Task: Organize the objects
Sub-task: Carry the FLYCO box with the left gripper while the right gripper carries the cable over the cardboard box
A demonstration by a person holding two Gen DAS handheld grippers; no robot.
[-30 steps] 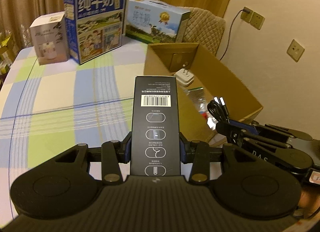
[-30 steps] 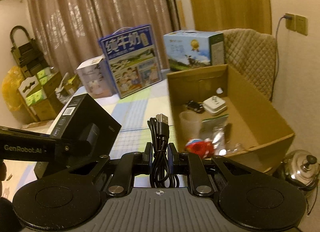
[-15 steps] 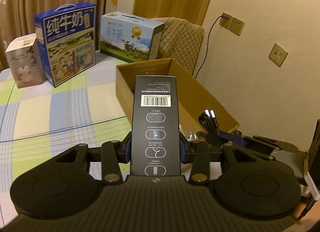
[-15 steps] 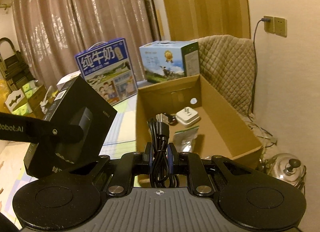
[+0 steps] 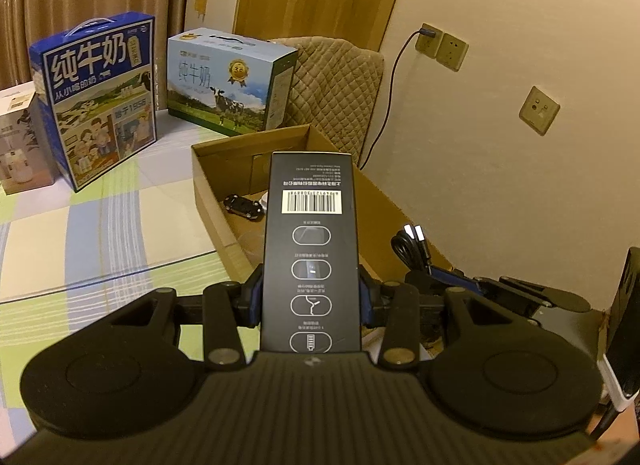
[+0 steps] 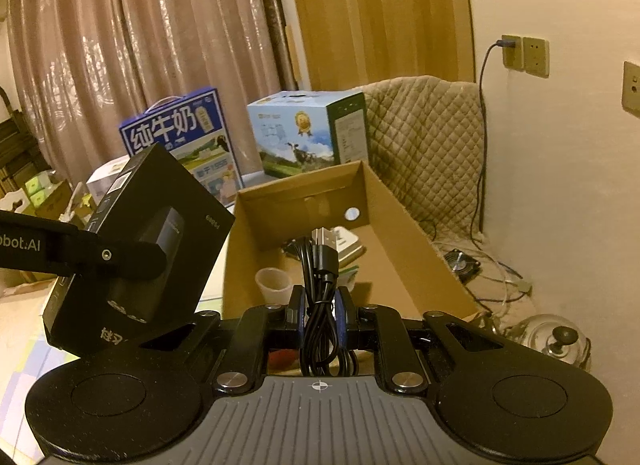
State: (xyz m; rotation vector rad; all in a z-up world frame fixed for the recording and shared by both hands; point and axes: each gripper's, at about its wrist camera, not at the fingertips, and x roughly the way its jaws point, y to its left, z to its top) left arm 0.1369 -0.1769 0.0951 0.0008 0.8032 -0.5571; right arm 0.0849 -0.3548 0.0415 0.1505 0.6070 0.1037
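My left gripper (image 5: 311,297) is shut on a tall black product box (image 5: 311,249) with a barcode, held upright over the near end of an open cardboard box (image 5: 208,185). From the right wrist view the same black box (image 6: 136,249) hangs at the left, above the table. My right gripper (image 6: 320,319) is shut on a coiled black USB cable (image 6: 320,285), whose plug sticks up in front of the cardboard box (image 6: 404,249). The cable and right gripper also show at the right of the left view, cable (image 5: 412,247). Inside the carton lie a toy car (image 5: 244,207), a plastic cup (image 6: 273,285) and a white adapter (image 6: 348,241).
Two milk cartons, blue (image 5: 96,101) and light blue (image 5: 228,81), stand at the back of the checked tablecloth (image 5: 100,233), beside a white box (image 5: 18,137). A quilted chair (image 6: 424,161) sits behind the carton. A kettle (image 6: 556,339) and cables lie on the floor by the wall.
Both grippers have moved toward and over the cardboard box, rising slightly, each keeping its grip. The carton now lies straight ahead in both views and the cup inside has come into sight.
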